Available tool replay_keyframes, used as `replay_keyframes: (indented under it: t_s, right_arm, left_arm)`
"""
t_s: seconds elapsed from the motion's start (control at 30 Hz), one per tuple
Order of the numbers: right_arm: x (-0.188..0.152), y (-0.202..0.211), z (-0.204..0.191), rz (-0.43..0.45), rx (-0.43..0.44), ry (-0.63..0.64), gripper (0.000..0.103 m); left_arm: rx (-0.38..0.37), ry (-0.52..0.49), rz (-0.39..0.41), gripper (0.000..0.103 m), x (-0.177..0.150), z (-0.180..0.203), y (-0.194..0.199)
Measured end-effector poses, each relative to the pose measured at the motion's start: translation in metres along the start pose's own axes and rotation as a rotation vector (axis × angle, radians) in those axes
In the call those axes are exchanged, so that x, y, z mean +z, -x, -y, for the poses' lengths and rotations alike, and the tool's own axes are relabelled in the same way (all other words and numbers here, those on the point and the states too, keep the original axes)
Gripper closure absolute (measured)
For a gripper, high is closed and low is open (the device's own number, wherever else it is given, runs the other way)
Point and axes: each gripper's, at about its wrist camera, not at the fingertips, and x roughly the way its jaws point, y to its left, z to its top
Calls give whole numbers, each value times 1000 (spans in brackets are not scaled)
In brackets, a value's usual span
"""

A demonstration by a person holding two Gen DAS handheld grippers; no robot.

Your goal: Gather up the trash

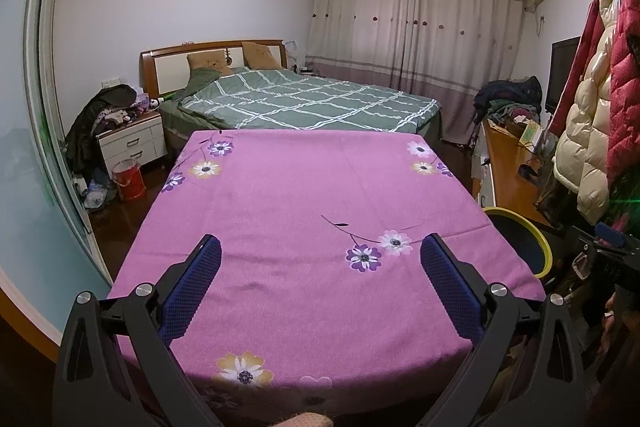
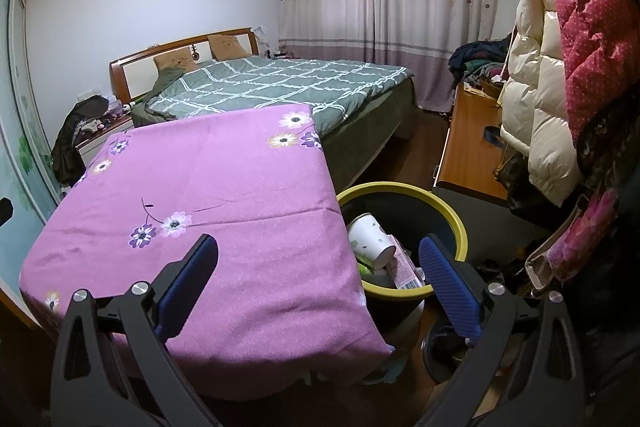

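Observation:
A table under a pink flowered cloth [image 1: 312, 211] fills the middle of both views [image 2: 224, 195]. A dark bin with a yellow rim [image 2: 460, 223] stands at the table's right side; it also shows in the left wrist view [image 1: 536, 239]. In the bin lie a white paper cup [image 2: 370, 235], a pink carton [image 2: 406, 269] and a green scrap. My left gripper [image 1: 320, 251] is open and empty over the cloth. My right gripper [image 2: 318, 251] is open and empty, its right finger over the bin, its left over the cloth.
A bed with a green checked cover [image 1: 304, 99] stands behind the table. A white nightstand [image 1: 134, 143] piled with clothes and a red bucket [image 1: 129, 181] are at left. A wooden desk [image 2: 468, 147] and hanging coats [image 2: 536, 67] are at right.

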Motion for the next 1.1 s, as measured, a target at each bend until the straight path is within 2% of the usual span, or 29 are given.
replay_keyframes:
  t_s: [1.1]
  right_arm:
    - [4, -2, -7, 1, 9, 5, 7]
  left_arm:
    - [-2, 6, -4, 5, -1, 0, -1]
